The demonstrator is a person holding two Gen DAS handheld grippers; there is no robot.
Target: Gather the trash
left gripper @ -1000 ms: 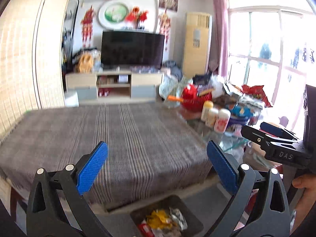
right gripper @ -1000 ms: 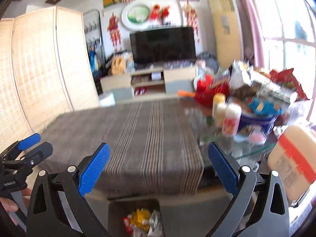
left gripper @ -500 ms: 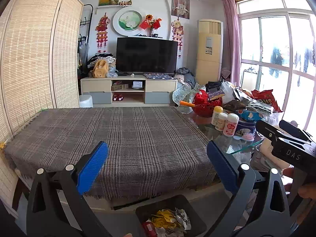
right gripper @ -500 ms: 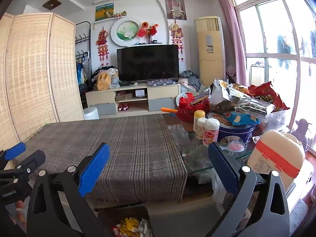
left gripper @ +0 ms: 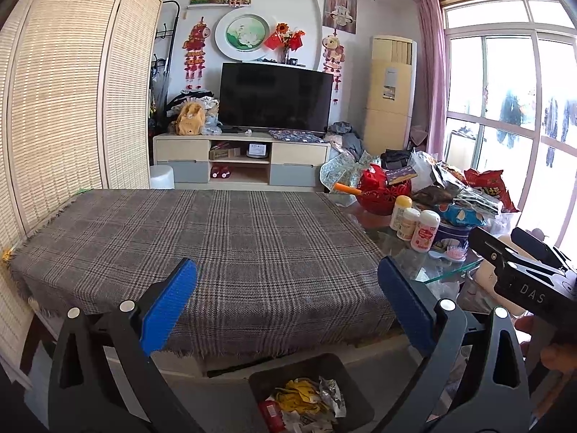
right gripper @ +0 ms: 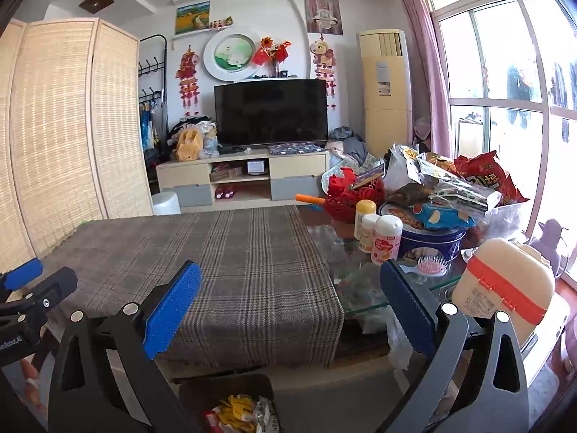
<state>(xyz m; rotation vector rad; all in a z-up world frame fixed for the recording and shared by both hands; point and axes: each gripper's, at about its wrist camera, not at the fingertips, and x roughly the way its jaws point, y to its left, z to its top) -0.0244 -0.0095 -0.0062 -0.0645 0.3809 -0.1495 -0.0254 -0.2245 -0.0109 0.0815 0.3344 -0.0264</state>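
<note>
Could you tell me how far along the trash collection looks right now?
Done: the bin on the floor already holds crumpled wrappers, and the plaid cloth shows no litter. In hand: nothing; the left gripper and right gripper are both open and empty. Left: probably little, though I cannot tell whether anything in the clutter on the glass table is trash.

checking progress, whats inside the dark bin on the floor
The bin holds crumpled wrappers: yellow, silver and red ones on top. Anything beneath that top layer is covered, and the bin's near part is cut off.
</note>
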